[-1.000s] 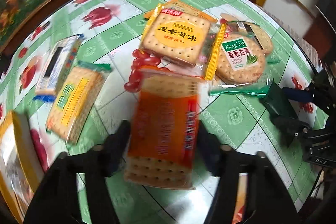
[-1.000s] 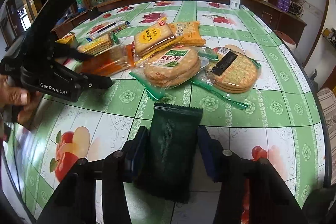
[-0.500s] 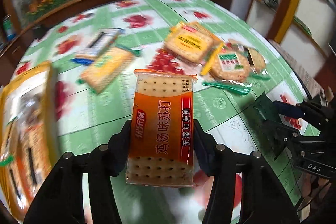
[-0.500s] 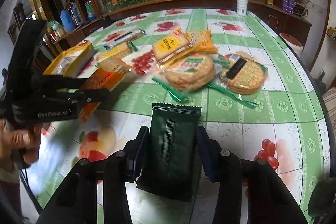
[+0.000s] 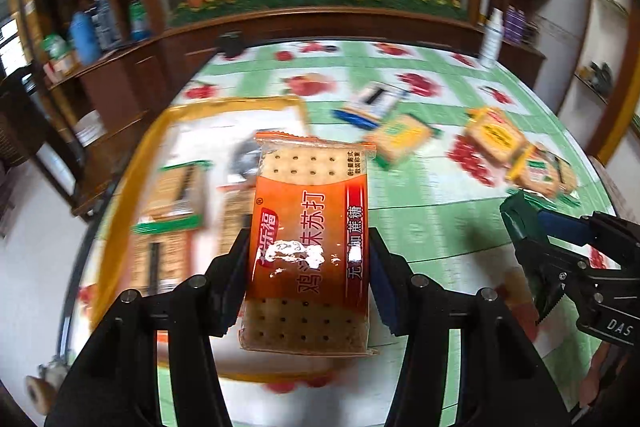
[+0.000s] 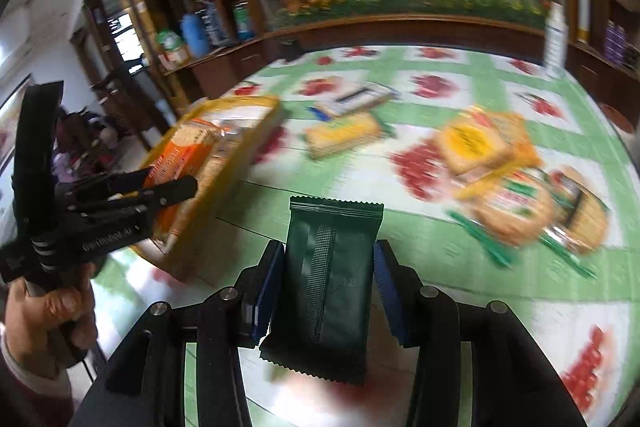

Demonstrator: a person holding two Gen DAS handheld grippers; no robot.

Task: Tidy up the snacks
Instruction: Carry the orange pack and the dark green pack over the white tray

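Observation:
An orange soda-cracker packet (image 5: 308, 251) stands upright between the pads of my left gripper (image 5: 308, 247), which is shut on it. Beneath and to its left lies a yellow-rimmed box (image 5: 132, 187) with several cracker packets inside. In the right wrist view the left gripper (image 6: 176, 183) holds the orange packet (image 6: 176, 163) over that yellow box (image 6: 240, 131). My right gripper (image 6: 328, 251) is shut on a dark green packet (image 6: 332, 287) above the table. The right gripper (image 5: 520, 223) also shows at the right edge of the left wrist view.
Loose snacks lie on the green fruit-print tablecloth (image 6: 400, 243): a yellow cracker pack (image 6: 476, 143), round crackers (image 6: 516, 207), a green-yellow pack (image 6: 344, 135) and a blue-white pack (image 6: 352, 99). A white bottle (image 6: 556, 39) stands at the far edge. A hand (image 6: 48, 311) grips the left tool.
The left gripper has swung left with the orange packet, from over the snack pile to above the yellow box. The right gripper has followed leftward and risen, still holding the green packet.

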